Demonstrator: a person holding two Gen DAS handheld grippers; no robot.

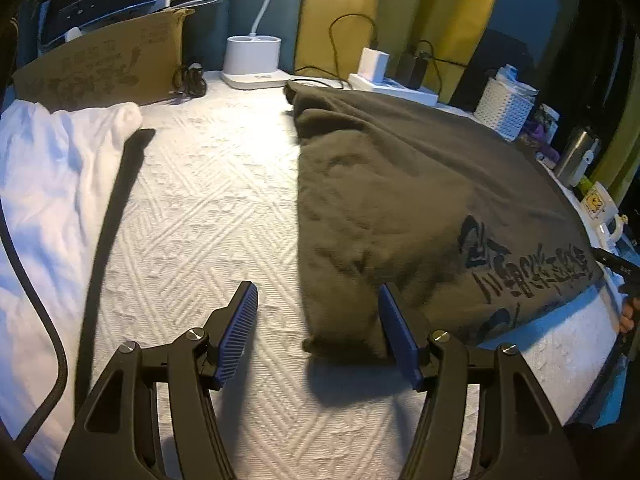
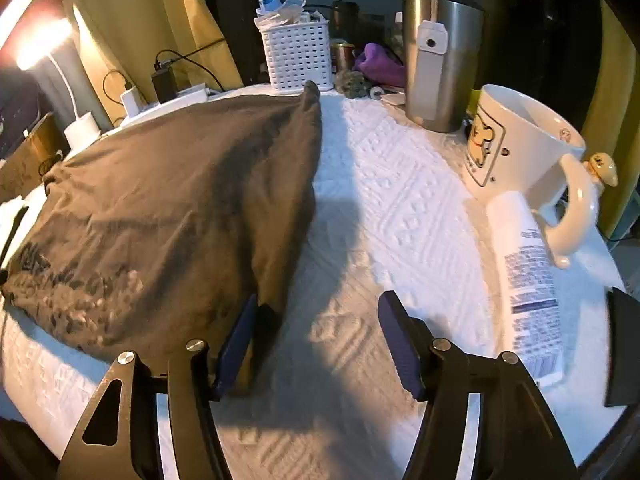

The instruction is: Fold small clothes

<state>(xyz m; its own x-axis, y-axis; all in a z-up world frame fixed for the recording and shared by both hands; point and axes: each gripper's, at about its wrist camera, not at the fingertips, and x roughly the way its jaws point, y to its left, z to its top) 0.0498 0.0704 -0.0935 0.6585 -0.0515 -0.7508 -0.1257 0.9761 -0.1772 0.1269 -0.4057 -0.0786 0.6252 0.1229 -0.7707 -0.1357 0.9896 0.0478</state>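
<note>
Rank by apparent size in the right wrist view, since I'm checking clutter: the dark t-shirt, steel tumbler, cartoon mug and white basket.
1. Dark t-shirt, by far the largest.
2. Cartoon mug and steel tumbler look alike; the mug sits nearer, so I won't rank them.
3. White basket, smallest, though farthest away.

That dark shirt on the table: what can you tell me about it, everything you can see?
The shirt is dark olive-brown, soft knit cloth with a black graffiti-style print near one edge. It lies spread and a little rumpled on the white quilted cover, one corner bunched toward the back by the chargers. Nothing grips it: the left tool is open with a near corner of the shirt between its fingers, and the right tool is open at the opposite edge, its left pad close against the cloth.
</note>
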